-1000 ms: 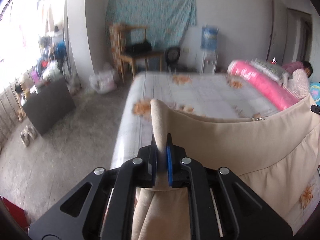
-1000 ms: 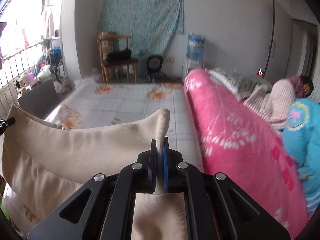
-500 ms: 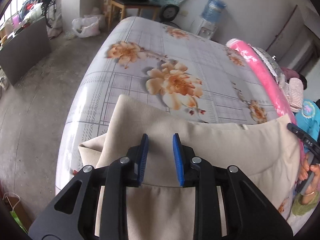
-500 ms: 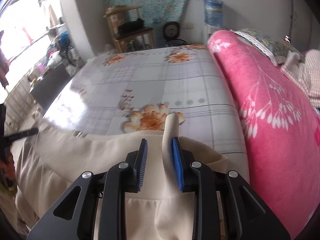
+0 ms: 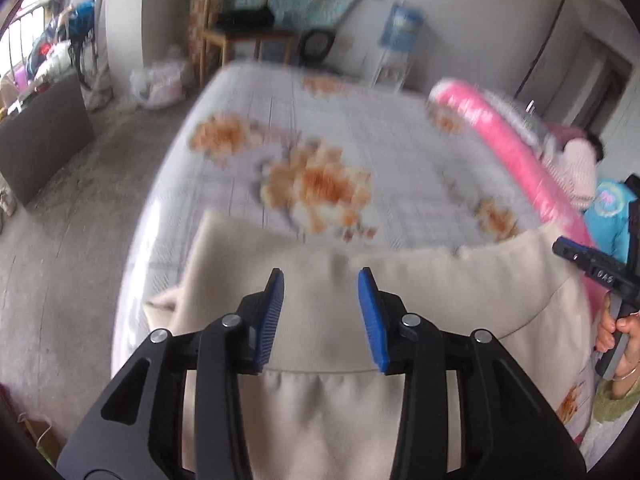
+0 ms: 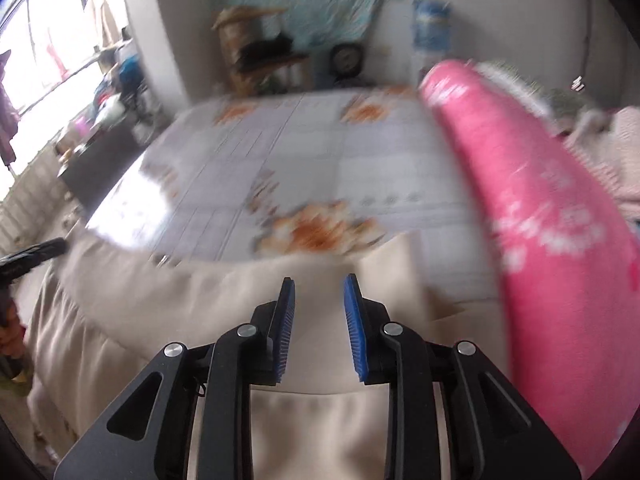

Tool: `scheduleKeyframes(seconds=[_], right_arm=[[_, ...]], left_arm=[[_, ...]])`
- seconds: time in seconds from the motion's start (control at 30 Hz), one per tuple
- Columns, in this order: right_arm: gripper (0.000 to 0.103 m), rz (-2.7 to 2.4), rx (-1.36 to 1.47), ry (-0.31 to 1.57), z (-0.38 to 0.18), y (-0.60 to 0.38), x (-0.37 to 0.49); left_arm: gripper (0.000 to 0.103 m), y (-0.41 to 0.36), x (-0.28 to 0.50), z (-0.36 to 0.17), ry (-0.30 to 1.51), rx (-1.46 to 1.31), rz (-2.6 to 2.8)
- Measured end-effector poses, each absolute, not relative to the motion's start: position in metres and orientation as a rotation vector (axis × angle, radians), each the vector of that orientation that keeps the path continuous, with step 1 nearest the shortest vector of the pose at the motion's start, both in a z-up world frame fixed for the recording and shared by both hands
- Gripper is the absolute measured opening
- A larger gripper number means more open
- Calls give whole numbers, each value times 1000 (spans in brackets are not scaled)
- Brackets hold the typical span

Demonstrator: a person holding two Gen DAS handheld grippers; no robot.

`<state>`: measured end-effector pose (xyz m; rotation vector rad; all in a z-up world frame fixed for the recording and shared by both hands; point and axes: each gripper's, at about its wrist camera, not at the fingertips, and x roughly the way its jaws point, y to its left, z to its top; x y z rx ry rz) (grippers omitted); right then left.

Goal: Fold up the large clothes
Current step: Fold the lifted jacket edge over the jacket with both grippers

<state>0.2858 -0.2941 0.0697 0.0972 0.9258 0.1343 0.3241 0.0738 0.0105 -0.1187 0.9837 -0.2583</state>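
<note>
A large beige garment (image 5: 440, 288) lies spread over the near end of the bed (image 5: 360, 140), its top edge flat on the floral sheet. My left gripper (image 5: 321, 276) hovers just above that edge. Its jaws are opening, and the cloth lies below them, not pinched. In the right wrist view the same garment (image 6: 160, 300) runs off to the left, and my right gripper (image 6: 320, 281) stands open over its edge with nothing between the blue pads. A hand (image 5: 616, 332) at the far right of the left wrist view holds the right gripper's black body.
A rolled pink blanket (image 6: 540, 200) runs along the right side of the bed, close to my right gripper. A person (image 5: 576, 160) lies beyond it. A wooden chair (image 5: 240, 36), a water dispenser (image 5: 400, 28) and a dark board (image 5: 40, 132) stand on the grey floor.
Both grippers were shut on upright folds of the beige cloth; they have sunk towards the bed and opened. The cloth has slipped out and its edge now lies flat.
</note>
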Motion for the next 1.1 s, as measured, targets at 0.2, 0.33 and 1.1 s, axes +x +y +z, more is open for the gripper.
scheduleKeyframes(seconds=[0.2,0.33,1.1], right_arm=[[7,-90,119,980,44,-344,284],[20,-162,-8,900,72,-338,244],[34,30,-32,953,42,-314,119]], left_arm=[[10,117,314,2,986,-242,-158],[20,123,281,26,908,-177,-150],[34,125,171,-2,929,-69,-135]])
